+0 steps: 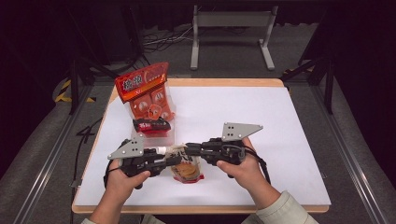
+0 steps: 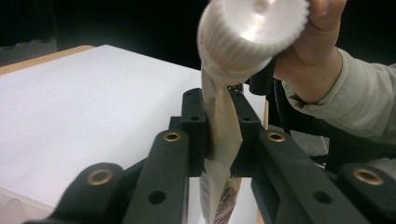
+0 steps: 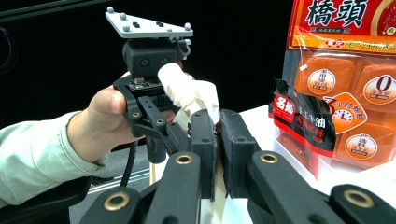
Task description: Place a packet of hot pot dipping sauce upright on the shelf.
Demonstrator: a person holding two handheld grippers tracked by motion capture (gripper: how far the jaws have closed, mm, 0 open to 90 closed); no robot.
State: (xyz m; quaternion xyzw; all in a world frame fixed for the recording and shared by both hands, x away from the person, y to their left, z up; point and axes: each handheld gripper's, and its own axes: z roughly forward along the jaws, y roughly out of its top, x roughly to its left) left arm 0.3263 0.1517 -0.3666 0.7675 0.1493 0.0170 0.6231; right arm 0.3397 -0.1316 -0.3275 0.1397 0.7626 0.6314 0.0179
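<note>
A small spouted pouch (image 1: 187, 171) with a white ribbed cap (image 1: 161, 150) hangs between both grippers near the table's front middle. My left gripper (image 1: 174, 159) is shut on the pouch's cream upper film (image 2: 219, 140), just below the cap (image 2: 254, 28). My right gripper (image 1: 189, 150) comes in from the opposite side, shut on the pouch's thin top edge (image 3: 215, 140). The right gripper view has the cap (image 3: 177, 81) and the left gripper (image 3: 180, 133) straight ahead. The pouch's printed lower end dangles toward the white table (image 1: 261, 116).
A tall orange bag of packets (image 1: 144, 91) with a black label stands upright at the back left, close beyond the left gripper; in the right gripper view the bag (image 3: 345, 93) is at the right. White tabletop extends to the right and back. Cables and a metal stand (image 1: 231, 32) lie beyond.
</note>
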